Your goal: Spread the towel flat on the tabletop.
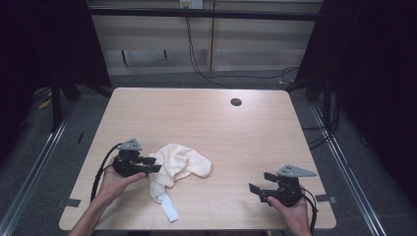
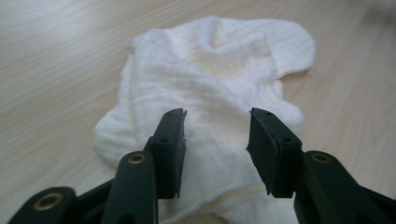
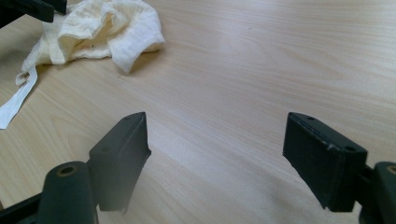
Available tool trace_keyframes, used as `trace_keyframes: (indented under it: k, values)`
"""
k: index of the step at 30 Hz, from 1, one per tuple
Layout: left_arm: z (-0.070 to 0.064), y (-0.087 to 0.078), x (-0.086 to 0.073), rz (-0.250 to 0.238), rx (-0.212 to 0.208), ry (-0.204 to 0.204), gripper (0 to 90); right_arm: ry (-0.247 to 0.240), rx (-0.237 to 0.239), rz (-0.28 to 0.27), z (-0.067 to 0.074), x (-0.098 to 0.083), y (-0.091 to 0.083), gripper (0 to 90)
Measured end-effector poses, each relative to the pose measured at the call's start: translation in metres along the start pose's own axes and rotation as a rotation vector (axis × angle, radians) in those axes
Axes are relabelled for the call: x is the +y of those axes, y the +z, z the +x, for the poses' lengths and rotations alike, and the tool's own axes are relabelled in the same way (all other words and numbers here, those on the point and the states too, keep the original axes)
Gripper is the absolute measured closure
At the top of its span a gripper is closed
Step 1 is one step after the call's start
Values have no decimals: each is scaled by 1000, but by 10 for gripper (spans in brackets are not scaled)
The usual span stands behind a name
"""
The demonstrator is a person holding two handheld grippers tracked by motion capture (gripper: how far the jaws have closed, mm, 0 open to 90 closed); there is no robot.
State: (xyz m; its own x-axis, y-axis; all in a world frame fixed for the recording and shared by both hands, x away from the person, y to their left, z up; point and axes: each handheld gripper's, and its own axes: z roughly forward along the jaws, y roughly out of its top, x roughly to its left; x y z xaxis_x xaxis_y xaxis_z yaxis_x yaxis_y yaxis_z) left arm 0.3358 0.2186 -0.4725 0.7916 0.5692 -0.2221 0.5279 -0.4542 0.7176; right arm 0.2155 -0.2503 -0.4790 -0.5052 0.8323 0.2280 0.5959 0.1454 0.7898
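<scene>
The left gripper (image 2: 215,140) has its jaws partly apart, one on either side of a raised fold of the white cloth (image 2: 210,88). From its own view the pads do not appear to press the fabric yet, so nothing is clamped. The cloth lies crumpled on the bench (image 1: 236,137) toward the person's left front, just beside the left gripper (image 1: 147,164) as seen from the high view, with a narrow white strip (image 1: 169,209) trailing from it toward the near edge.

The step in hand looks like taking hold of the cloth. To do it well, the jaws should come down over a single ridge of fabric rather than the flat bulk, deep enough that the pads meet cloth on both faces, then close firmly before any lift. Pinching near an edge or corner would make later spreading easier than grabbing the middle of the heap. The trailing strip could drag or catch, so a slow lift would be safer.

The right gripper (image 3: 215,158) hangs over bare bench with its jaws wide apart and nothing between them, well away from the cloth (image 3: 100,30); in the high view the right gripper (image 1: 265,189) sits near the front right corner, ready to take a second hold once an edge is raised
</scene>
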Motion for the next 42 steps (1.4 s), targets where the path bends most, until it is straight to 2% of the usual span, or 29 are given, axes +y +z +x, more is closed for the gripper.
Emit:
trace_keyframes:
  k: [1,3,6,8,10,11,12,14,16,18,19,23,26,30,33,38,39,40,41,42]
  values:
    - [-1,0,1,5,-20,5,543,0,1,-1,0,0,0,223]
    - [-3,2,2,8,-34,18,531,-1,6,-7,0,0,0,223]
    - [0,9,-1,41,-31,17,509,-3,9,-1,0,0,1,223]
    - [2,15,-4,84,-5,41,505,-11,12,0,2,0,1,223]
    - [4,19,-6,81,-25,24,496,-15,20,5,2,-1,1,223]
    - [3,21,-6,81,-20,32,497,-15,20,6,3,-1,1,223]
    - [3,21,-6,86,-21,42,510,-13,18,10,3,-1,1,223]
    - [1,22,-6,97,-7,48,600,-15,20,16,3,-1,2,224]
    - [1,22,-7,97,-35,49,701,-11,15,28,2,-1,3,225]
    - [1,23,-9,92,-39,50,752,-12,18,34,3,-1,4,228]
    - [-1,24,-10,90,-55,47,762,-15,15,35,4,-1,4,230]
    - [-14,28,-10,103,-64,92,795,-23,22,39,5,-1,5,231]
    - [-19,30,-11,107,-97,99,823,-26,26,40,5,-1,6,233]
    - [-29,33,-12,103,-108,111,833,-29,35,46,6,-1,7,245]
    - [-36,35,-13,103,-136,109,835,-31,40,54,7,-1,8,250]
    - [-45,37,-13,111,-164,113,835,-40,63,52,10,0,9,298]
    - [-47,37,-14,121,-169,118,834,-43,77,54,10,0,10,337]
    - [-51,35,-15,128,-180,146,832,-45,91,59,11,0,10,345]
    - [-53,34,-17,128,-183,152,830,-49,100,65,13,0,11,344]
    - [-53,34,-18,122,-192,133,830,-59,107,73,14,0,12,340]
